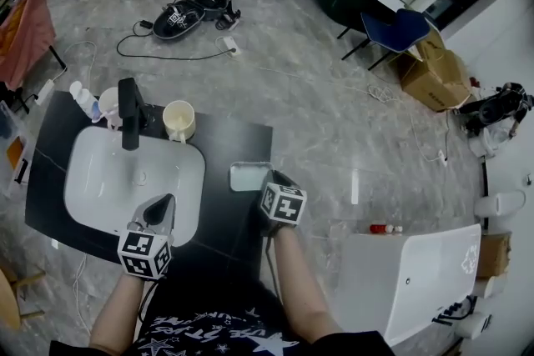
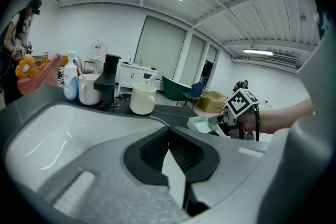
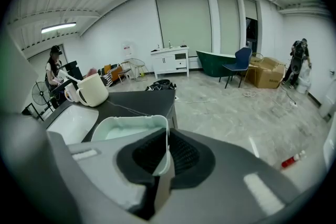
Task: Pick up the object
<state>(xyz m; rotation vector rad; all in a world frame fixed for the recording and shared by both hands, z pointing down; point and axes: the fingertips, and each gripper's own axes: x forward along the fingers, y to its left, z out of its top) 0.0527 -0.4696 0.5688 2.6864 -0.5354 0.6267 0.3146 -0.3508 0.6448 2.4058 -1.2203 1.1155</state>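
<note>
A pale green shallow tray (image 1: 247, 177) lies at the right edge of the black counter (image 1: 229, 142). My right gripper (image 1: 268, 179) is shut on the tray's near right rim. In the right gripper view that thin wall of the tray (image 3: 128, 127) stands pinched between the dark pads of the right gripper (image 3: 167, 145). My left gripper (image 1: 160, 211) hovers over the front edge of the white sink (image 1: 100, 179), shut with nothing in it. Its pads meet in the left gripper view (image 2: 169, 136), where the tray (image 2: 202, 123) and the right gripper (image 2: 237, 115) show at the right.
A black faucet (image 1: 128, 112) stands behind the sink. A cream mug (image 1: 178, 121), a white cup (image 1: 108, 104) and a blue-white bottle (image 1: 83, 100) flank it. To the right the counter ends above grey floor. A white cabinet top (image 1: 417, 279) lies at lower right.
</note>
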